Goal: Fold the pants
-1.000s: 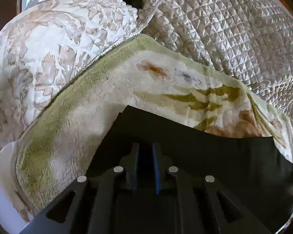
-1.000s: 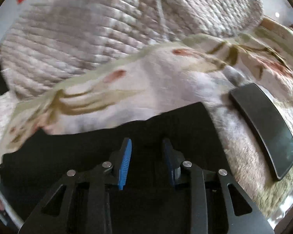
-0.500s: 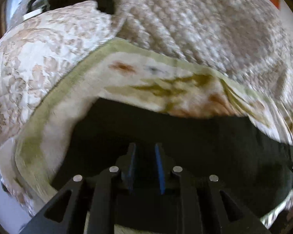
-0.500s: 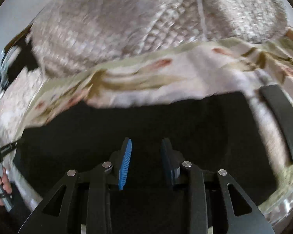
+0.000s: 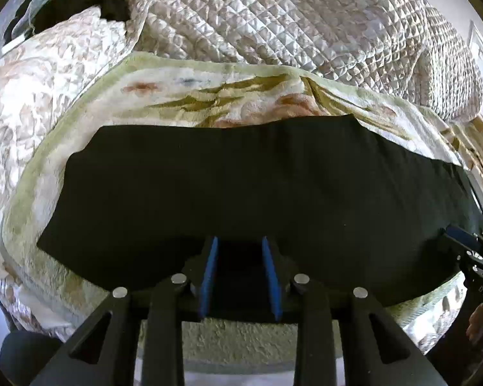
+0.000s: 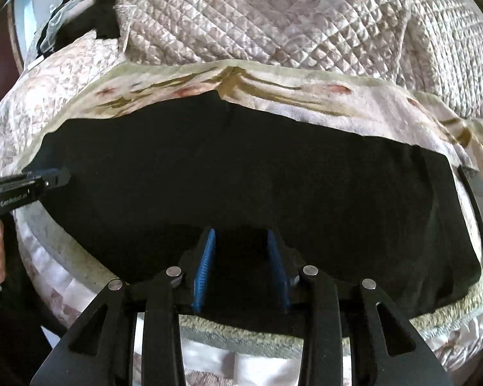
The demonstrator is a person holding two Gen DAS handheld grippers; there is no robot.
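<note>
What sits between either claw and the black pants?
Nothing visible. The pants lie flat on the floral blanket, their near edge between the blue pads of the opening left claw and of the right claw.

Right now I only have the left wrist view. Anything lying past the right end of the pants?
Observer: Yes. A flat black slab lies on the floral blanket, close beside the right end of the pants.
Operator: Right gripper: gripping anything?
Observer: No. The right gripper has its blue pads apart, and the near edge of the pants sits between them unpinched.
Operator: Any crease on that half?
Observer: One dark line, a crease or seam, drops a short way from the peak in the far edge. I cannot tell which.
</note>
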